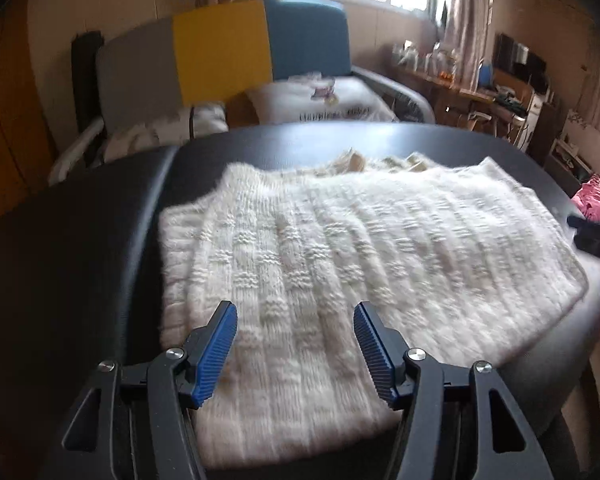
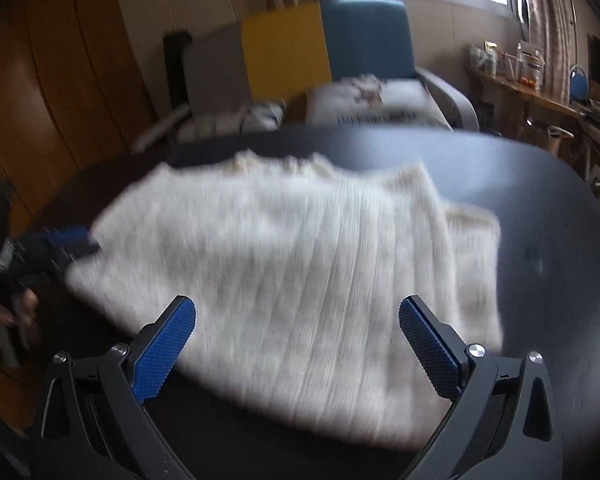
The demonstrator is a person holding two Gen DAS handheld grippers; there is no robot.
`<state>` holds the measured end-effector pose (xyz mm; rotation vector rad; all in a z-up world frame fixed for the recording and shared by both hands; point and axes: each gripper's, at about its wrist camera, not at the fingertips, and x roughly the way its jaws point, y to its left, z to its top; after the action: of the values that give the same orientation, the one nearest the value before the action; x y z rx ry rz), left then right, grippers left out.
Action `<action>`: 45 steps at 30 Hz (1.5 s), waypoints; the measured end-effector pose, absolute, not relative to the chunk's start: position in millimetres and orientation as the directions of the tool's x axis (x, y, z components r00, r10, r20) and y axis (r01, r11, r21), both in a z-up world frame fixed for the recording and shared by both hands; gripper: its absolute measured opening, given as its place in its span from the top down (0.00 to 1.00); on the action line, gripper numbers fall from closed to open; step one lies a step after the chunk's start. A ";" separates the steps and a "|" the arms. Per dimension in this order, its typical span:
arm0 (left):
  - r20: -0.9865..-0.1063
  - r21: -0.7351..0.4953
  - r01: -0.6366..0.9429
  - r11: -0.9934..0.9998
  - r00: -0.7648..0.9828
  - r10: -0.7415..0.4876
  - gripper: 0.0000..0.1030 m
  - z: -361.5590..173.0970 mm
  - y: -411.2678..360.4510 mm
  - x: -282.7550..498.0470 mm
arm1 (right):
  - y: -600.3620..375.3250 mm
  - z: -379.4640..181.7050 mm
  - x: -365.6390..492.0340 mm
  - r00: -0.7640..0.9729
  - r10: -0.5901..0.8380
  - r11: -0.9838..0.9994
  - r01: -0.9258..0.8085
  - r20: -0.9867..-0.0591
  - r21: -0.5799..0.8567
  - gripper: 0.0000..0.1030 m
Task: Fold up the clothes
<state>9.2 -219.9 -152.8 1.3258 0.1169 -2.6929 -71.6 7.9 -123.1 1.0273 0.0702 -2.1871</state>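
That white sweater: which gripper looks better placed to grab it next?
Probably the left gripper: it is open right over the sweater's near edge. The right gripper, also open, looks further back over the dark table.

Motion blur smears the white knit sweater (image 2: 300, 272) in the right wrist view.

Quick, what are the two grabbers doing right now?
Left gripper: open, empty, over the sweater.
Right gripper: open, empty, over the sweater too.
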 end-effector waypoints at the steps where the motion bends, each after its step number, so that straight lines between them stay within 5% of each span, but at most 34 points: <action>1: -0.815 -0.011 0.161 -0.987 -0.573 -0.084 0.40 -158.8 -222.3 0.9 | 7.5 -121.3 -83.5 -0.418 -0.595 -0.737 0.624 -0.687 0.259 0.00; 6: -0.803 -0.047 0.119 -0.992 -0.595 -0.033 0.40 -152.8 -219.6 -5.9 | 10.2 -160.3 -124.6 -0.302 -0.545 -0.762 0.568 -0.782 0.311 0.00; 14: -0.719 -0.171 -0.098 -0.980 -0.668 0.192 0.40 -109.3 -197.8 -44.8 | 65.7 -120.3 -142.5 -0.247 -0.775 -0.591 0.607 -0.582 0.530 0.00; 22: -0.735 -0.156 -0.320 -0.935 -0.594 0.326 0.40 -122.7 -110.9 -127.8 | 74.8 -142.6 -207.4 -0.046 -0.765 -0.527 0.618 -0.642 0.583 0.00; 26: -0.823 -0.045 -0.331 -0.943 -0.523 0.223 0.39 -155.3 -74.8 -156.5 | 63.7 -146.6 -201.2 0.162 -0.775 -0.381 0.651 -0.610 0.656 0.00; 31: -0.819 -0.005 -0.308 -0.951 -0.545 0.180 0.35 -167.4 -69.0 -157.7 | 54.8 -137.1 -154.1 0.401 -0.716 -0.152 0.710 -0.571 0.688 0.00; 37: -0.821 -0.003 -0.320 -0.948 -0.540 0.185 0.34 -168.6 -68.1 -157.7 | 57.7 -156.4 -141.3 0.544 -0.633 -0.093 0.653 -0.551 0.752 0.00; 45: -0.833 0.001 -0.310 -0.951 -0.526 0.171 0.32 -167.2 -65.0 -157.2 | 74.3 -154.9 -129.1 0.585 -0.496 -0.138 0.677 -0.642 0.723 0.00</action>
<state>-157.2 -65.0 -167.2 1.6110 -0.2586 -3.0044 -129.1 74.2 -154.9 1.3746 0.1697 -1.0204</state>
